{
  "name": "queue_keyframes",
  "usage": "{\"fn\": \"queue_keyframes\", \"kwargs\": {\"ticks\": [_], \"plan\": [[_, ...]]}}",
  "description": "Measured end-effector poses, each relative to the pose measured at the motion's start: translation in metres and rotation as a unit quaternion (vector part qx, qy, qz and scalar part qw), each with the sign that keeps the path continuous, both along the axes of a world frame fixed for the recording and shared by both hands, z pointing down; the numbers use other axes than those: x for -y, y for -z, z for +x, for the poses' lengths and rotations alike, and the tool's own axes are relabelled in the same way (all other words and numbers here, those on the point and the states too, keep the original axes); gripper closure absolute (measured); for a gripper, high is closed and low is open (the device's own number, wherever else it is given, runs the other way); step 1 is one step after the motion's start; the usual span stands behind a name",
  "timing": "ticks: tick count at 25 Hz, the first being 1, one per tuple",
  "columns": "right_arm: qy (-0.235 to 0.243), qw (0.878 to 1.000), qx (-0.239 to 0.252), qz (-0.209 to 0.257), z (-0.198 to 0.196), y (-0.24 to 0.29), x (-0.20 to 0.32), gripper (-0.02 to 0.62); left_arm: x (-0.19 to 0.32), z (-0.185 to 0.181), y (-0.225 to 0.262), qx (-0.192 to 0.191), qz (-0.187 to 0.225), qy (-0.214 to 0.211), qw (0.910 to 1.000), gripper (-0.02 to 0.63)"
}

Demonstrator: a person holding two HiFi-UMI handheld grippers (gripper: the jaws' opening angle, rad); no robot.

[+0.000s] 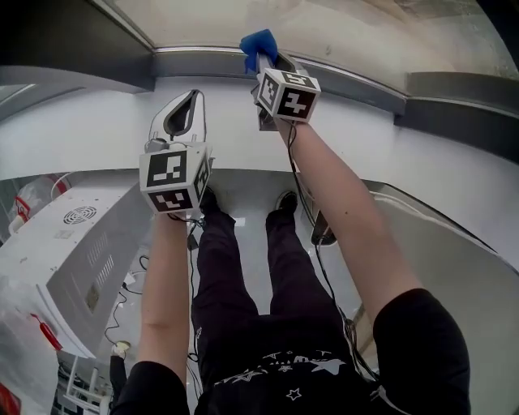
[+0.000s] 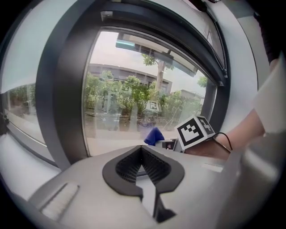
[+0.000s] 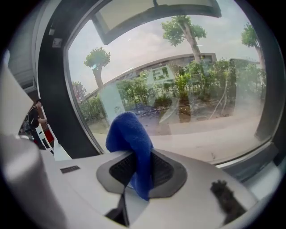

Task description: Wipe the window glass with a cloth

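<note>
A blue cloth (image 3: 132, 147) is pinched between the jaws of my right gripper (image 3: 138, 167), its folded end sticking out toward the window glass (image 3: 187, 89). In the head view the cloth (image 1: 258, 44) sits at the lower edge of the glass (image 1: 324, 24), close to the grey frame. My left gripper (image 1: 182, 117) hangs lower and to the left, shut with nothing in it. From the left gripper view its jaws (image 2: 142, 167) meet at the tips, and the cloth (image 2: 154, 135) and the right gripper's marker cube (image 2: 195, 131) show ahead by the glass (image 2: 134, 107).
A dark window frame (image 2: 62, 89) borders the pane on the left and a grey sill (image 1: 357, 81) runs below it. White wall panels (image 1: 97, 138) lie under the sill. A white machine (image 1: 73, 251) stands at the lower left, with cables on the floor.
</note>
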State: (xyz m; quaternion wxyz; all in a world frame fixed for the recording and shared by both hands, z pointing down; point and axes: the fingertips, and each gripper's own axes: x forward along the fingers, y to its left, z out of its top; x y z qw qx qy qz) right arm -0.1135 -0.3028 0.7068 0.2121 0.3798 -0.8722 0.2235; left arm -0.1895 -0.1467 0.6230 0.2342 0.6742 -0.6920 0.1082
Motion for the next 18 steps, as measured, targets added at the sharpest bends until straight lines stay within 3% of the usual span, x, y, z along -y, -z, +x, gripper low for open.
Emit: {"fn": "queue_keyframes", "kwargs": {"ticks": [11, 18], "plan": [[-0.087, 0.996, -0.019, -0.012, 0.188, -0.01, 0.065, 0.52, 0.075, 0.15, 0.002, -0.009, -0.01, -0.095, 0.9954, 0.597], [-0.162, 0.987, -0.016, -0.008, 0.305, -0.014, 0.111, 0.52, 0.12, 0.231, -0.01, -0.005, -0.016, -0.153, 0.9881, 0.597]]}}
